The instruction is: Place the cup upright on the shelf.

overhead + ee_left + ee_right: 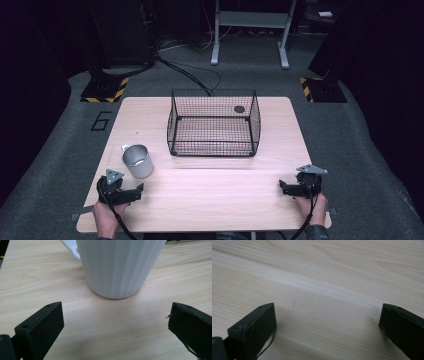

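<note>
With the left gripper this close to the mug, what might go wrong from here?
1. The left gripper is open and short of the mug; pushing forward before closing could slide or tip it.
2. The mug's handle points away from the gripper, so the fingers must span the smooth ribbed wall, where a slip seems possible.
3. The wire basket stands near the mug; a careless lift might clip its rim.

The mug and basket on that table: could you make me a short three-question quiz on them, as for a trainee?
1. True or false: the mug stands inside the wire basket.
2. Which tongs are nearer the mug: A left tongs, B right tongs?
3. Fill in: in the left gripper view the left tongs' jaws stand ____, apart from the mug.

Key: 1 false, it stands on the table outside the basket; 2 A; 3 open.
</note>
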The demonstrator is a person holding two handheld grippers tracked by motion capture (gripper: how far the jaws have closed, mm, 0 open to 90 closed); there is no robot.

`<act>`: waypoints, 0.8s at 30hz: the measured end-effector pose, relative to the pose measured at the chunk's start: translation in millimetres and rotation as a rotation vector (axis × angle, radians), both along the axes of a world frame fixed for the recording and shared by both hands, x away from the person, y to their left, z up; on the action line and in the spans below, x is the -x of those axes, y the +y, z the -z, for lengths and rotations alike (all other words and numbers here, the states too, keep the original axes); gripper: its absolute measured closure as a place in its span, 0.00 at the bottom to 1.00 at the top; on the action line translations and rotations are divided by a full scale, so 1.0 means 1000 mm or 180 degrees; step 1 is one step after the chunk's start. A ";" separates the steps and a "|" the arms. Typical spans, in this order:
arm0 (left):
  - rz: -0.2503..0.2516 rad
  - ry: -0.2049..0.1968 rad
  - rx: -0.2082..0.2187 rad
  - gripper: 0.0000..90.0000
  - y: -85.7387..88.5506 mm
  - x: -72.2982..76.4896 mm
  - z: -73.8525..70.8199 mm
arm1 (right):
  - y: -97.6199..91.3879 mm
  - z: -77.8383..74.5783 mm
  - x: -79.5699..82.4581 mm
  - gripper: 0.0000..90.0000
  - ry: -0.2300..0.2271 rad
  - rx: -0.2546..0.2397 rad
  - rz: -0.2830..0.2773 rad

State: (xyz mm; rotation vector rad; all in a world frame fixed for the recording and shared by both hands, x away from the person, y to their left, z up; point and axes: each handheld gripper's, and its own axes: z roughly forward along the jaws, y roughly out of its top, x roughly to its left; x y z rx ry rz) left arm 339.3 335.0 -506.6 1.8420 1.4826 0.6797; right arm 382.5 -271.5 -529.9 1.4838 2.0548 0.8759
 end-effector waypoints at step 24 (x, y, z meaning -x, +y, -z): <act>-0.0055 -0.0184 0.0178 0.00 -0.006 -0.032 -0.044 | 0.000 0.000 0.000 0.01 -0.0015 0.0007 0.0008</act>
